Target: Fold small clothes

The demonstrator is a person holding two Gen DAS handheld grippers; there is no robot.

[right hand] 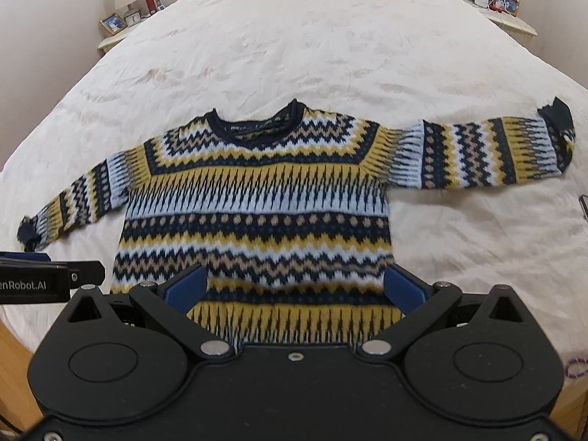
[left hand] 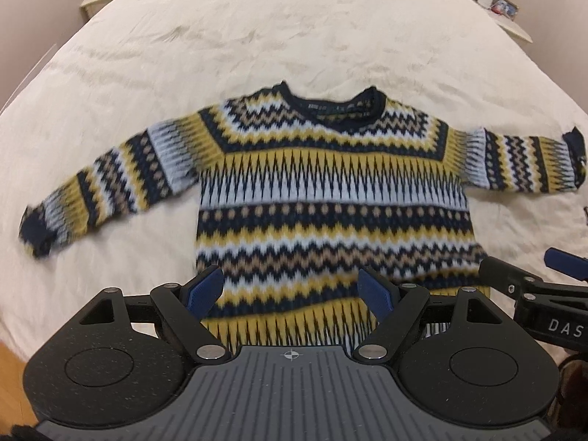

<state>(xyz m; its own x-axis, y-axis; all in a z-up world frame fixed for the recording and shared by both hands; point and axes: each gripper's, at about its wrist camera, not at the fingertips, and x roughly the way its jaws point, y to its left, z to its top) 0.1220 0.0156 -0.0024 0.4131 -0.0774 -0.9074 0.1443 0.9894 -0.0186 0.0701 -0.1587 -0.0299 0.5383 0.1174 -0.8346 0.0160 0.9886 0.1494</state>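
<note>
A small knitted sweater (left hand: pixel 330 198) (right hand: pixel 257 205) in navy, yellow, white and tan bands lies flat, face up, on a cream bedspread (left hand: pixel 257 36) (right hand: pixel 294 55), both sleeves spread sideways and the navy collar at the far end. My left gripper (left hand: pixel 292 286) hovers over the sweater's near hem, jaws open, nothing between its blue pads. My right gripper (right hand: pixel 294 286) hangs open above the same hem, empty too. Each gripper shows at the edge of the other's view, the right gripper (left hand: pixel 551 286) and the left gripper (right hand: pixel 47 275).
Bedside tables flank the bed's far end: one table (right hand: pixel 114 36) bears a lamp and a picture frame, the other table (right hand: pixel 514 22) holds a frame and small devices. Wooden floor (left hand: pixel 14 386) shows at the near left. A small dark object (right hand: pixel 584 205) lies at the right edge.
</note>
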